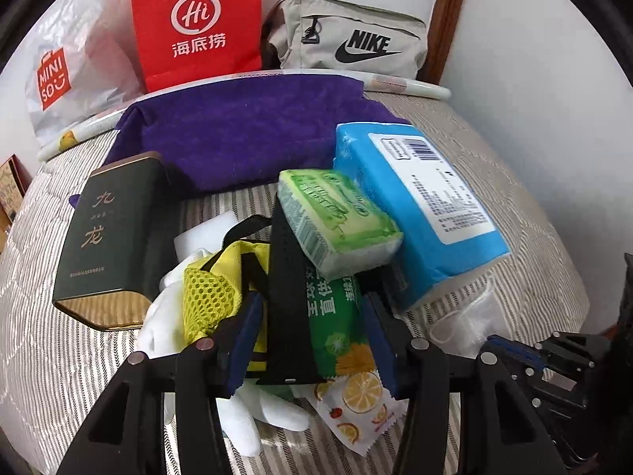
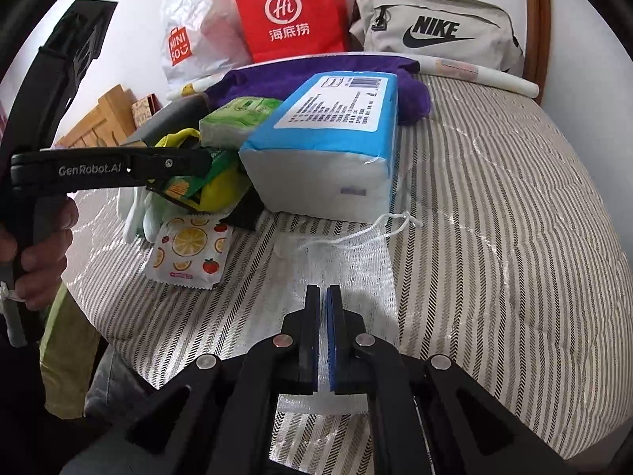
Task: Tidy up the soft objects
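My left gripper (image 1: 312, 340) reaches into the pile of soft goods on the striped mattress (image 2: 494, 206), its jaws spread around a green snack packet (image 1: 336, 316) and a black strap (image 1: 287, 297) that stand between the blue pads; I cannot tell whether the pads touch either. A small green tissue pack (image 1: 336, 217) rests tilted on top of that packet, leaning against the large blue tissue pack (image 1: 419, 206), which lies just beside it toward the mattress's right edge. Left of the jaws sit a yellow mesh pouch (image 1: 213, 297) and white gloves (image 1: 237, 415), partly buried; a fruit-print sachet (image 2: 190, 249) lies flat at the near side of the pile. A dark green tin (image 1: 107, 237) lies at the pile's left. Behind everything, along the far edge, a purple towel (image 1: 237, 138) is spread out.

My right gripper (image 2: 322, 340) hangs over a translucent drawstring bag (image 2: 348, 253) lying flat on the mattress in front of the blue pack; the jaws stand pressed almost together, a thin slit between the pads, pinching nothing that I can see.

Against the wall stand a white Miniso bag (image 1: 67, 71), a red paper bag (image 1: 198, 23) and a grey Nike pouch (image 1: 352, 39).
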`<state>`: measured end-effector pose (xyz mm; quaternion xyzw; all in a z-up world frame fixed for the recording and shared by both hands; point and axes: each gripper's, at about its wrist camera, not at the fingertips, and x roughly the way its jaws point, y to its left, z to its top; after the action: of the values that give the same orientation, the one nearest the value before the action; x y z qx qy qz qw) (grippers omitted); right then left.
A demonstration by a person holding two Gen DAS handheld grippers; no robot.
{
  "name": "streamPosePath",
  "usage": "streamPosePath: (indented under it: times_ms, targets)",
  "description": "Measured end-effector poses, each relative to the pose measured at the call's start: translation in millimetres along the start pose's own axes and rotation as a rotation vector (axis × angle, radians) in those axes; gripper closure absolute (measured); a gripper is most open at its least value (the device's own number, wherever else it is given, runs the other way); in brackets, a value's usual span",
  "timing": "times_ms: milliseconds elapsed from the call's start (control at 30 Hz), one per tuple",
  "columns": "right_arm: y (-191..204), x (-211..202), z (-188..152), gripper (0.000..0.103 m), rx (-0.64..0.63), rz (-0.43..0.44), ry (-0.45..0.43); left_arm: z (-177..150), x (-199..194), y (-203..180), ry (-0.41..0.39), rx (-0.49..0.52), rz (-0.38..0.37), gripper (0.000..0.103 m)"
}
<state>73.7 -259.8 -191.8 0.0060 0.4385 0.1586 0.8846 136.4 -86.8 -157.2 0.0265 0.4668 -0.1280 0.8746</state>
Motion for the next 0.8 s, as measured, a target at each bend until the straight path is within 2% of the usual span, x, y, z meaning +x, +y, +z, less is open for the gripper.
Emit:
streamPosePath:
  times_ms: [67, 100, 133, 200, 267, 400, 500, 600, 767, 800]
  targets:
    - [-1.3, -3.4, 0.0, 0.088, 0.005, 0.008, -0.012, -0.7, -0.3, 1.5, -0.003, 0.0, -0.007, 0.06]
    - [-2.6, -6.8, 0.1, 0.074, 0.013, 0.013, -0.025, -0.8, -1.7, 2.7, 0.001, -0.004, -0.023, 0.067]
    - [-3.9, -9.5, 0.1, 0.053, 0.018, 0.014, -0.04, -0.5, -2.1, 3.9, 0.004, -0.01, -0.036, 0.068]
    - [-5.2, -13.7, 0.9, 0.036, 0.026, -0.003, -0.071, -1.9, -3.9, 5.1, 0.001, -0.014, -0.046, 0.068]
    - [-7.9, -15.4, 1.1, 0.035, 0.038, -0.021, -0.089, -2.6, -2.1, 6.4, -0.001, -0.018, -0.057, 0.068]
    - [-10.5, -2.0, 4.4, 0.035, 0.068, -0.037, -0.046, -2.1, -1.4, 9.0, -0.001, -0.036, -0.079, 0.066]
    - [-6.3, 9.3, 4.3, 0.034, 0.064, -0.061, -0.019, -3.9, -5.1, 10.6, 0.0, -0.037, -0.104, 0.071]
    - [2.2, 12.7, 4.3, 0.034, 0.03, -0.097, -0.029, -8.2, -10.3, 9.9, 0.0, -0.028, -0.12, 0.072]
    - [12.2, 11.8, 2.7, 0.064, -0.027, -0.131, -0.029, -12.4, -12.2, 13.9, 0.009, -0.037, -0.139, 0.071]
    - [12.9, 11.1, 2.9, 0.078, -0.028, -0.124, -0.028, -12.7, -12.5, 14.1, 0.013, -0.035, -0.141, 0.07]
